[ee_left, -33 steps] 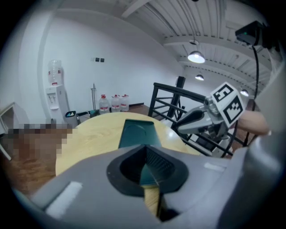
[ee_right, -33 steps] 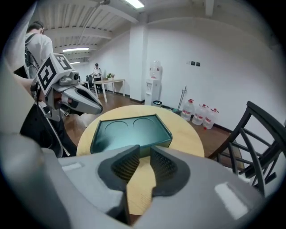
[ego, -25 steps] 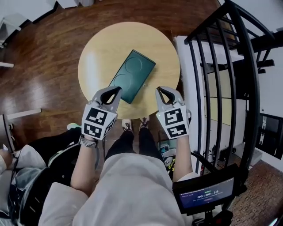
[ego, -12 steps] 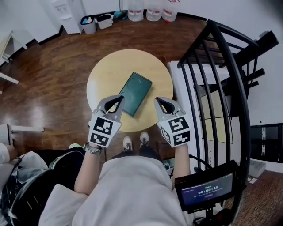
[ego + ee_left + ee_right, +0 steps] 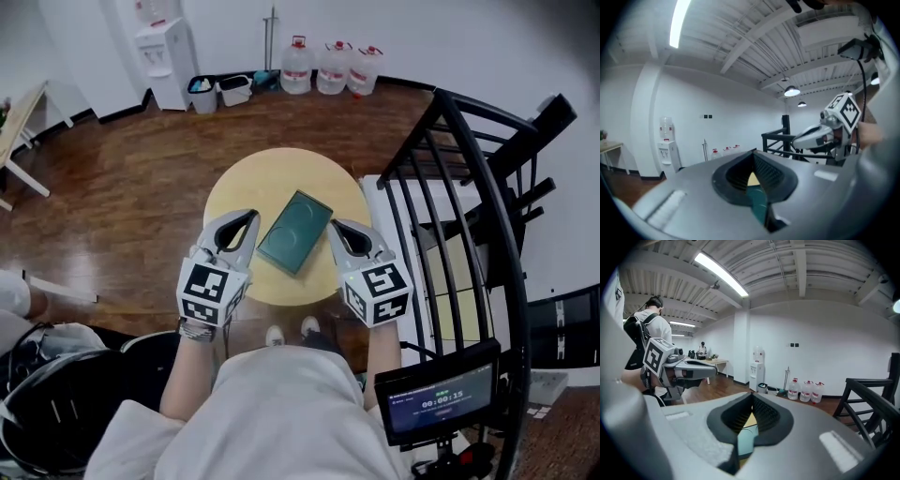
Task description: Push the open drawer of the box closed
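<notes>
Green box (image 5: pixel 295 232) is sat mid round table (image 5: pixel 246 183); drawer state can't be read. It is flanked by left gripper (image 5: pixel 247 219) at 9 o'clock and right gripper (image 5: pixel 338 228) at 3. Both jaws are closed on nothing, presumably so blunt pushing tips are presented.

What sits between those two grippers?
A dark green box, flat on the round wooden table, lies between the left gripper and the right gripper. The head view shows it.
</notes>
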### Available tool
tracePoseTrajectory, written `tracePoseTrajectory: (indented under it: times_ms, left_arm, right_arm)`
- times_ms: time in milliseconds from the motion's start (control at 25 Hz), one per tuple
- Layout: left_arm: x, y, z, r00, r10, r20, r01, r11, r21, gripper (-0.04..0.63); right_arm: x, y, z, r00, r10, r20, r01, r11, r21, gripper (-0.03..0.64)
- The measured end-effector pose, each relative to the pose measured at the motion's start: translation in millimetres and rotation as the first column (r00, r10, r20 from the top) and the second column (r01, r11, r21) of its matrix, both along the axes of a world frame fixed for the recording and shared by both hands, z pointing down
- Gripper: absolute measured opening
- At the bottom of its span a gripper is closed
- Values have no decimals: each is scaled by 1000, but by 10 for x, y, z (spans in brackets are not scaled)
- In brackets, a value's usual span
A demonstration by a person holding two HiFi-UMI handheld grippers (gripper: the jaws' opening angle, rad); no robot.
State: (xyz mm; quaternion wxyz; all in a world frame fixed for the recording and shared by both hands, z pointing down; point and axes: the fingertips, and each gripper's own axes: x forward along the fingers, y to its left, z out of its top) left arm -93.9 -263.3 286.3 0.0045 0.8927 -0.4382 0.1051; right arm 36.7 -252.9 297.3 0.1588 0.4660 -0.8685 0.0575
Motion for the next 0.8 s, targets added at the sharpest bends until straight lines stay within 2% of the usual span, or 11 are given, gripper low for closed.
tracePoseTrajectory:
  times_ms: [280,560,800]
  left_arm:
    - [-136,114,-25,999,0,-46,0,1000,4,8]
    - [-56,328,48,1000,26,1,-26,999,34,8]
    - [-30,616,-15,1000,21,15,-22,999,47,8]
  right_arm:
    - [-142,102,-47,999,28,29,-28,1000,-13,3]
    - [-83,217,-31,998,39,52,-38,999,-24,3]
    - [-182,412,-145,997,-3,79,3,1000,-1,4]
